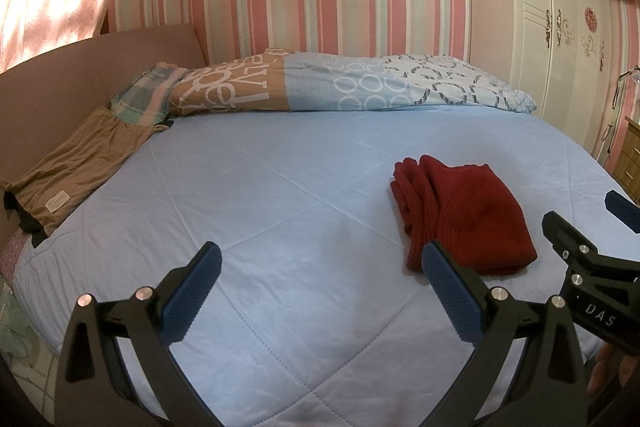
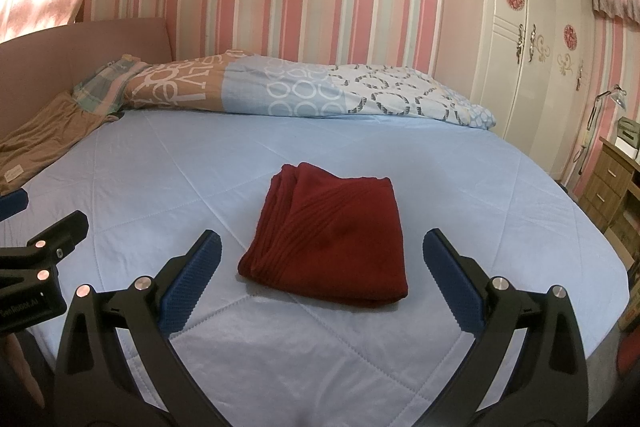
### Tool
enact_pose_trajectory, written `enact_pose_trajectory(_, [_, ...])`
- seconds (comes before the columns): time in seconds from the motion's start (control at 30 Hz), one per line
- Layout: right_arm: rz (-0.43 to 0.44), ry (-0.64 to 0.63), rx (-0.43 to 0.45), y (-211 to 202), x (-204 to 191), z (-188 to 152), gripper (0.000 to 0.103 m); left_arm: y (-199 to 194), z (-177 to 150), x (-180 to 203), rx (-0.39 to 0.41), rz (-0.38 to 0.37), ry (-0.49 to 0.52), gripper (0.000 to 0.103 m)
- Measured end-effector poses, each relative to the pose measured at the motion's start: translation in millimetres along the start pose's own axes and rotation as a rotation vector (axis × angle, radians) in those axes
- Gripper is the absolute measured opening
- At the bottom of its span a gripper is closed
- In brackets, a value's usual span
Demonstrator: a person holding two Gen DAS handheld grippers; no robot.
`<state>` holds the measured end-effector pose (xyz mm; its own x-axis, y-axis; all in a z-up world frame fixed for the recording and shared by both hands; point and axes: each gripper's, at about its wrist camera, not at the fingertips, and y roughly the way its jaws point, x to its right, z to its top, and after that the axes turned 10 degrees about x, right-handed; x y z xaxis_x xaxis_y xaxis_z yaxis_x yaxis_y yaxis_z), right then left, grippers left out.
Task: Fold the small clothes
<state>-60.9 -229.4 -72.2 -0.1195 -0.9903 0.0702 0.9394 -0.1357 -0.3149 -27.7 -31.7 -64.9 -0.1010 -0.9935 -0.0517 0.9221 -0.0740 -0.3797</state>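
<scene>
Covering most of both views, the pale blue quilted bed (image 2: 460,187) carries a rolled patterned duvet (image 2: 304,91) along its far edge by the striped wall, with a brown garment (image 1: 76,163) lying flat at the headboard side. The red garment (image 2: 332,235) lies folded into a neat rectangle mid-bed. The right gripper (image 2: 322,281) hangs just before it, fingers spread wide and empty; the left gripper (image 1: 322,281), likewise spread, holds nothing, beside the fold.
</scene>
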Motion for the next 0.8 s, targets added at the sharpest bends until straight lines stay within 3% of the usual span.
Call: enact_pose_trajectory(0.8, [0.005, -0.003, -0.004, 2.7, 3.1, -0.5, 0.1, 0.2, -0.3, 1.0, -0.001, 0.0, -0.002, 0.101])
